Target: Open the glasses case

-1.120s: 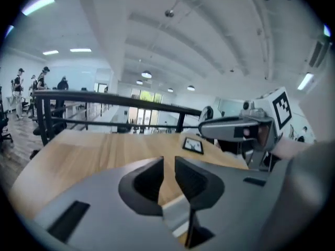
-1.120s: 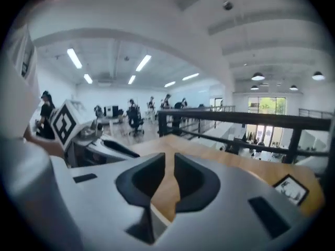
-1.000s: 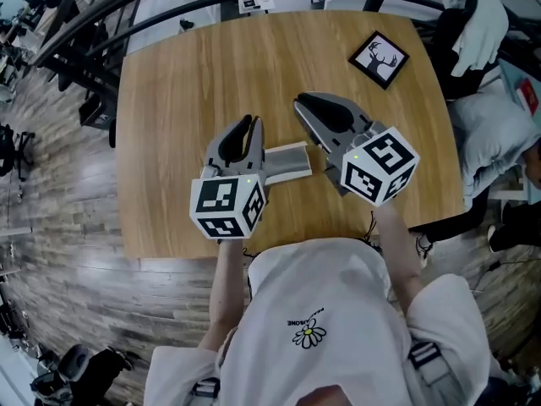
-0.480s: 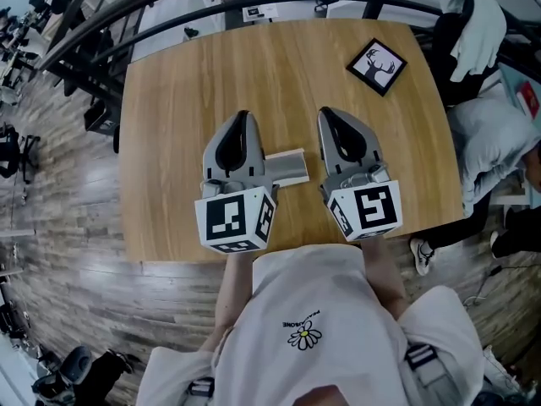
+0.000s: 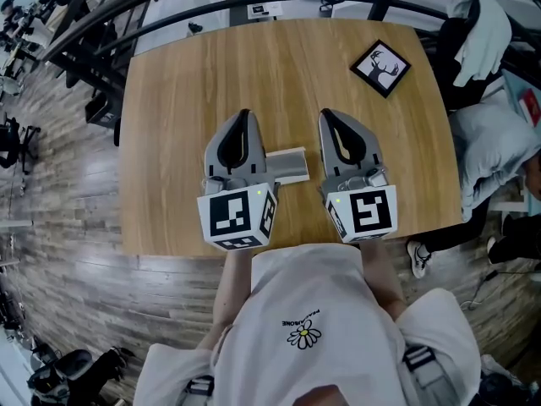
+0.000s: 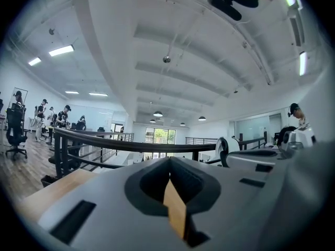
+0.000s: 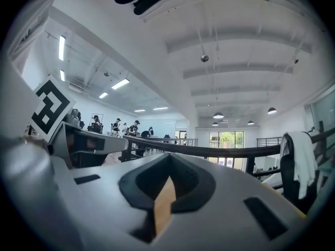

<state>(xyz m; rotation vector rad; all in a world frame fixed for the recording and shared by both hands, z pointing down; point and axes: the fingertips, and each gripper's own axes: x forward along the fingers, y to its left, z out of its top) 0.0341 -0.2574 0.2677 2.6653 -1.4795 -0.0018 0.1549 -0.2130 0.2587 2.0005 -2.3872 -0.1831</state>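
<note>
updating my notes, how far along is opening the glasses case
Done: nothing clearly; the grey glasses case lies flat on the table, and its lid state is unclear. In hand: nothing; the left gripper and right gripper are both shut and empty. Left: probably gripping the case and lifting its lid.

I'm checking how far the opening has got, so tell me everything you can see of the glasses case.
The glasses case is a slim grey rectangular box with a matte look. It lies flat on the wooden table, its long side running across the head view. A paler strip runs along its far edge and a darker one along the near edge. Its left end is hidden behind the left gripper, and its right end stops short of the right gripper. Neither gripper holds it. I cannot tell whether it is open.
</note>
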